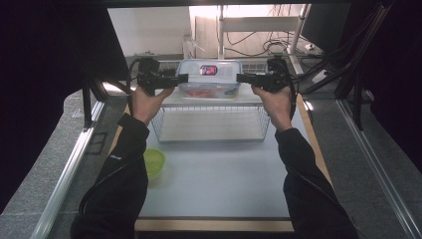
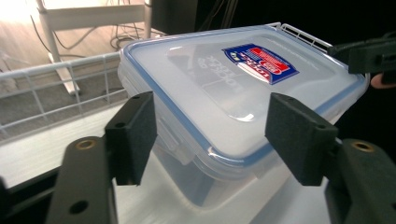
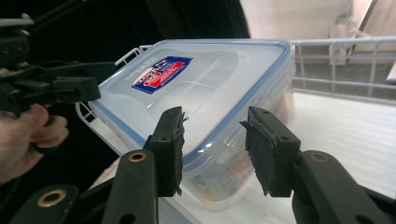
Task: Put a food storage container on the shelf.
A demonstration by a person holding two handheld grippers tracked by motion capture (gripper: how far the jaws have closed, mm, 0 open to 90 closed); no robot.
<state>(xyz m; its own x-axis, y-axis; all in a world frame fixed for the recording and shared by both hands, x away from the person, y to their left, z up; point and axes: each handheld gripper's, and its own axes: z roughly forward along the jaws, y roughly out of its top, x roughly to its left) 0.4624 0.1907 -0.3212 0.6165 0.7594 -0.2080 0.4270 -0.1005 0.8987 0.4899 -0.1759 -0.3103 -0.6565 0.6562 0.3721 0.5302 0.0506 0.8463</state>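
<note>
Both grippers flank a lidded box, nothing gripped yet.

The box [image 1: 210,78], top centre of the high view, sits on a wire rack [image 1: 211,124] with its lid on. The left gripper [image 1: 183,77] and right gripper [image 1: 241,77] point at its two ends, jaws open astride the lid's edge. Likely the clips or a lift come next.

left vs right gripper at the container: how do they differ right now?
The left gripper is open wide, its fingers astride a corner of the lidded plastic container. The right gripper is open more narrowly, at the container's opposite end. In the high view they point toward each other. Both are open, level with the container on the wire shelf, gripping nothing.
</note>
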